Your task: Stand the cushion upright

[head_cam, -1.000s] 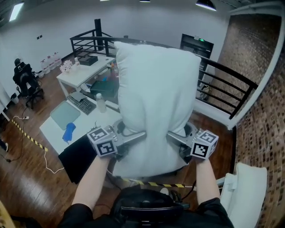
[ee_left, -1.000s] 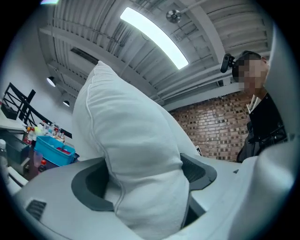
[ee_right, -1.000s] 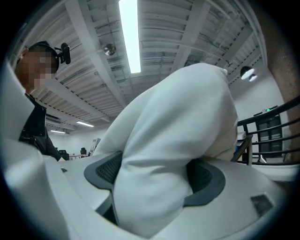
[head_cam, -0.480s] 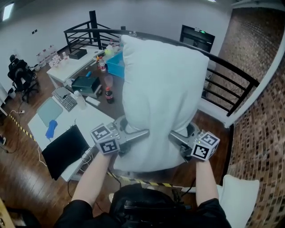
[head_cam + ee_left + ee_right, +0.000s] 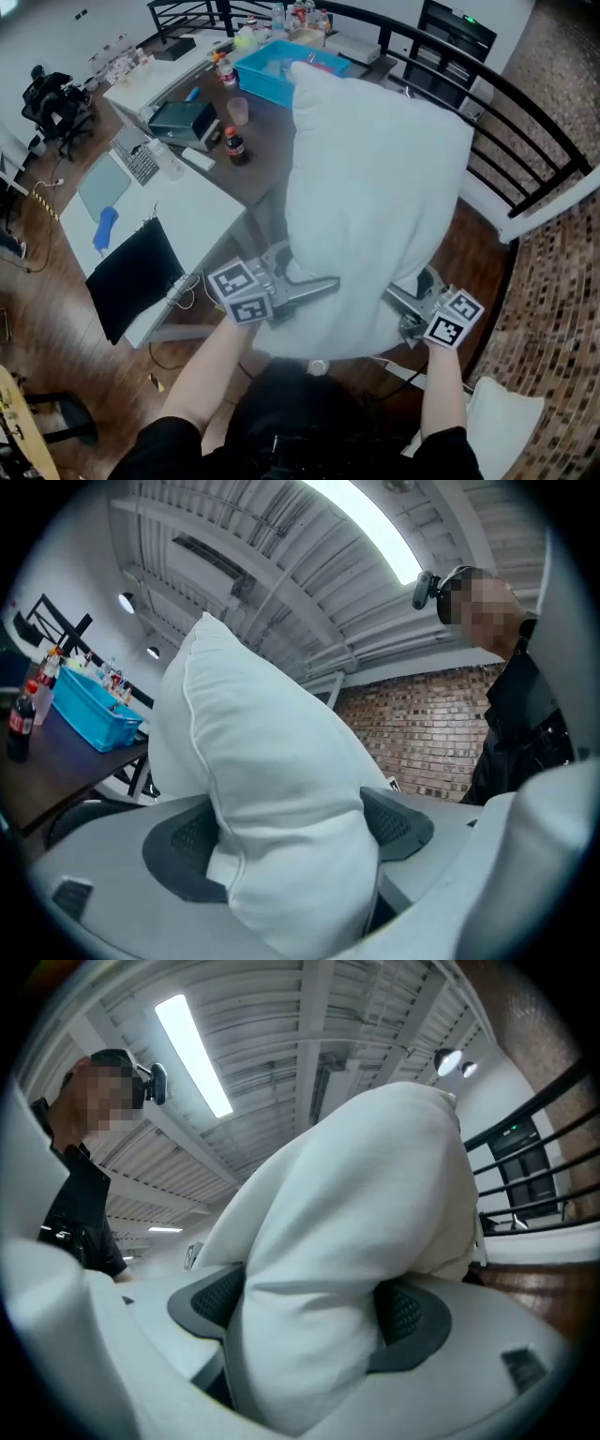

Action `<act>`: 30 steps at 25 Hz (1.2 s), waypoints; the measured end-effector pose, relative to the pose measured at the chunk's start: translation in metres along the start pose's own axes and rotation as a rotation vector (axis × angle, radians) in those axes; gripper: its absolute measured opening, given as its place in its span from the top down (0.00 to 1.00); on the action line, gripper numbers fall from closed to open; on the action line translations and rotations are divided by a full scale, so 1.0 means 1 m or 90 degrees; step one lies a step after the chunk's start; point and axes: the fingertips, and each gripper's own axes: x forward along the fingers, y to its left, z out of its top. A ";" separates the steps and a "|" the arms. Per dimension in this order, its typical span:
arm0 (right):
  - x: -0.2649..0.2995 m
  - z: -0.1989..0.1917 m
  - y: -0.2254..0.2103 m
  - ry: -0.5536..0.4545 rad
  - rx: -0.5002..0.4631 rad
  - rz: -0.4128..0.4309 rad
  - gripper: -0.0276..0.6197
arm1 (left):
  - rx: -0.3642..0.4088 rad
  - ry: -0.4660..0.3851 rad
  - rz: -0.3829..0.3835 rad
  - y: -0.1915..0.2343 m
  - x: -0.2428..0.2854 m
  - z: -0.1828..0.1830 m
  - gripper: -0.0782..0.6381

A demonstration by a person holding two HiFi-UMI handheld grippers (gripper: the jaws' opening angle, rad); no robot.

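Desk [image 5: 199, 208] and floor [image 5: 56, 309] lie below. Left tongs [image 5: 315, 288] and right tongs [image 5: 405, 302] pinch the cushion [image 5: 375, 197] by its bottom corners (holding it upright).

You hold a large white cushion [image 5: 375, 197] up on end in the air, your left gripper [image 5: 317, 288] clamped on its lower left edge and your right gripper [image 5: 405, 305] on its lower right. Beyond it, to the left, a brown counter [image 5: 272, 150] carries a blue bin [image 5: 272, 67], a dark drink bottle [image 5: 234, 146] and a pink cup [image 5: 238, 111].
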 end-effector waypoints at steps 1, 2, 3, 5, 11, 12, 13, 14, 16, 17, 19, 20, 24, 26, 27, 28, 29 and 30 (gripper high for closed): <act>0.005 -0.009 -0.007 0.007 0.011 -0.003 0.32 | -0.013 0.003 0.002 0.009 -0.003 -0.009 0.30; 0.012 -0.019 -0.013 0.012 0.021 -0.005 0.32 | -0.024 0.007 0.006 0.019 -0.006 -0.018 0.30; 0.017 -0.028 -0.019 0.016 0.031 -0.008 0.32 | -0.034 0.012 0.011 0.029 -0.009 -0.025 0.30; 0.025 -0.041 -0.032 0.022 0.050 -0.016 0.32 | -0.051 0.017 0.018 0.045 -0.010 -0.037 0.30; 0.053 -0.056 -0.056 0.029 0.080 -0.048 0.32 | -0.083 0.024 0.009 0.086 -0.016 -0.047 0.30; 0.060 -0.055 -0.060 0.025 0.077 -0.048 0.32 | -0.082 0.024 0.007 0.094 -0.017 -0.045 0.30; 0.068 -0.053 -0.064 0.020 0.071 -0.047 0.32 | -0.077 0.023 0.006 0.102 -0.018 -0.042 0.30; 0.075 -0.051 -0.069 0.014 0.064 -0.046 0.32 | -0.070 0.023 0.005 0.111 -0.018 -0.040 0.30; 0.090 -0.046 -0.083 0.004 0.047 -0.045 0.32 | -0.053 0.024 0.005 0.131 -0.017 -0.036 0.30; 0.100 -0.044 -0.092 0.002 0.037 -0.043 0.32 | -0.045 0.023 0.007 0.143 -0.015 -0.036 0.30; 0.124 -0.039 -0.115 0.004 0.015 -0.034 0.32 | -0.030 0.015 0.020 0.175 -0.012 -0.035 0.30; 0.137 -0.038 -0.128 0.010 0.003 -0.029 0.32 | -0.026 0.010 0.030 0.191 -0.011 -0.038 0.30; 0.166 -0.048 -0.168 0.020 -0.032 -0.013 0.32 | -0.039 -0.015 0.061 0.240 -0.010 -0.063 0.31; 0.172 -0.057 -0.180 0.010 -0.050 -0.010 0.32 | -0.032 -0.018 0.066 0.256 -0.010 -0.078 0.31; 0.174 -0.064 -0.186 0.008 -0.059 -0.012 0.32 | -0.020 -0.011 0.071 0.264 -0.011 -0.086 0.31; 0.176 -0.075 -0.194 0.013 -0.067 -0.018 0.32 | -0.006 0.002 0.079 0.273 -0.012 -0.097 0.31; 0.178 -0.089 -0.202 0.027 -0.072 -0.030 0.31 | 0.008 0.022 0.092 0.283 -0.014 -0.110 0.29; 0.178 -0.106 -0.211 0.048 -0.078 -0.043 0.28 | 0.022 0.047 0.108 0.294 -0.017 -0.124 0.23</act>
